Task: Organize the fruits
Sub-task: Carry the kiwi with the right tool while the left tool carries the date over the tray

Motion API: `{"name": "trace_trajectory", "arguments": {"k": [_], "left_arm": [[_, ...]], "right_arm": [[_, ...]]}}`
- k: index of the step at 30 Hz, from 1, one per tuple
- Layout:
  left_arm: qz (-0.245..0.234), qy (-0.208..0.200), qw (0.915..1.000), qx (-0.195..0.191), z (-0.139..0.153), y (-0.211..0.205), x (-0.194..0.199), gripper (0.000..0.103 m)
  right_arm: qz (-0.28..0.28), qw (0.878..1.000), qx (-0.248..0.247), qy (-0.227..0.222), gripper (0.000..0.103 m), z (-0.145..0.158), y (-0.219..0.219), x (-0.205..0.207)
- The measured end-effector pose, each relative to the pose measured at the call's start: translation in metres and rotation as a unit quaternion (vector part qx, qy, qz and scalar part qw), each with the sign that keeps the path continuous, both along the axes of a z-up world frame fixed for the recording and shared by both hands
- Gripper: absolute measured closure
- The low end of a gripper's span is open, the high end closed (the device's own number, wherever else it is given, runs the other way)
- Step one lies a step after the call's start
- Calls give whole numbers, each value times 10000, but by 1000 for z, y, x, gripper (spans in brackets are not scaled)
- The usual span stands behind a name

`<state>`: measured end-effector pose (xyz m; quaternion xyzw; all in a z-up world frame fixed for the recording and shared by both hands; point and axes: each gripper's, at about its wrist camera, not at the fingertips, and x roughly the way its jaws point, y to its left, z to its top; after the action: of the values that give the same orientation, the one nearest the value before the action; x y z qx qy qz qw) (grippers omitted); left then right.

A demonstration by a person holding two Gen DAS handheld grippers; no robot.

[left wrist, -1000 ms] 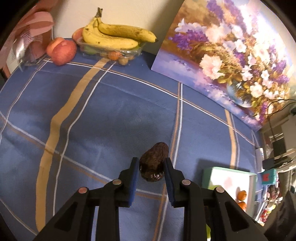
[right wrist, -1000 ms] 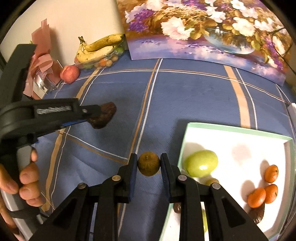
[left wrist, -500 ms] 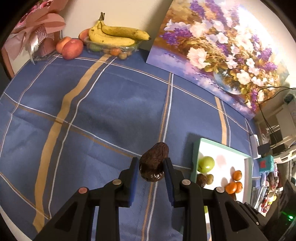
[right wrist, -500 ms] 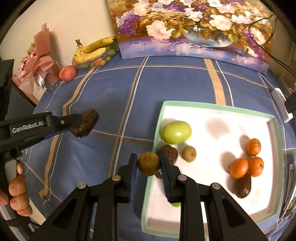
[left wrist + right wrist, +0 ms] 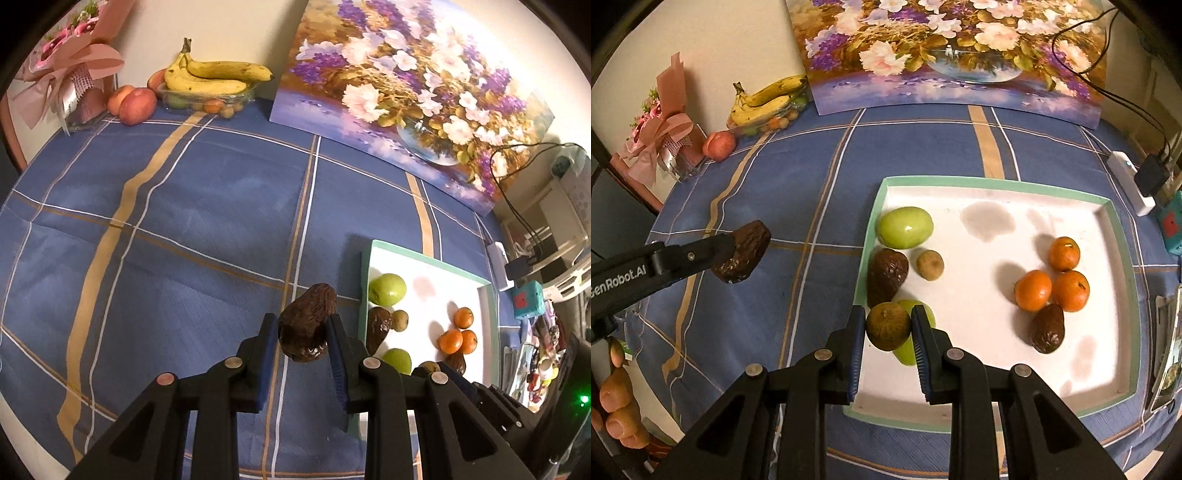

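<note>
Jaws: left gripper [image 5: 302, 334] squeezes a dark avocado [image 5: 306, 326]; right gripper [image 5: 888, 329] squeezes a brown round fruit [image 5: 888, 326].
Nearby: white tray [image 5: 993, 182] holds tangerines [image 5: 1049, 278], a green fruit [image 5: 905, 227].

In the right wrist view, the lower green fruit [image 5: 909, 347] in the tray [image 5: 997, 182] is mostly hidden behind the right tongs [image 5: 888, 326] and the round brown fruit [image 5: 887, 325] they clamp. In the left wrist view, the tray's near part [image 5: 365, 258] is covered by the left tongs [image 5: 302, 334] and the black frame of the other tool. The small fruits in the clear box [image 5: 207, 99] under the bananas [image 5: 210, 75] are too small to name. The person's hand [image 5: 617, 410] is cut off at the picture's left edge. The clutter [image 5: 539, 354] beyond the worktop's right edge is too small and dim to make out.
</note>
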<state>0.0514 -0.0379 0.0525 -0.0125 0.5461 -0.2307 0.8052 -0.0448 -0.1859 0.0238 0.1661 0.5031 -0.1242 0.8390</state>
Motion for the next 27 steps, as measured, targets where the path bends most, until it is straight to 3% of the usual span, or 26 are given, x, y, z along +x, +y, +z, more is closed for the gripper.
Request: {"name": "trace_trajectory", "arguments": {"k": [8, 27], "left_arm": [[-274, -18, 9996, 101, -4, -20, -18, 74], [-1221, 61, 9923, 179, -9, -75, -64, 74]], "right_arm": [[-167, 9998, -90, 98, 77, -3, -14, -11], [-1446, 9891, -32, 268, 77, -10, -106, -74]]}}
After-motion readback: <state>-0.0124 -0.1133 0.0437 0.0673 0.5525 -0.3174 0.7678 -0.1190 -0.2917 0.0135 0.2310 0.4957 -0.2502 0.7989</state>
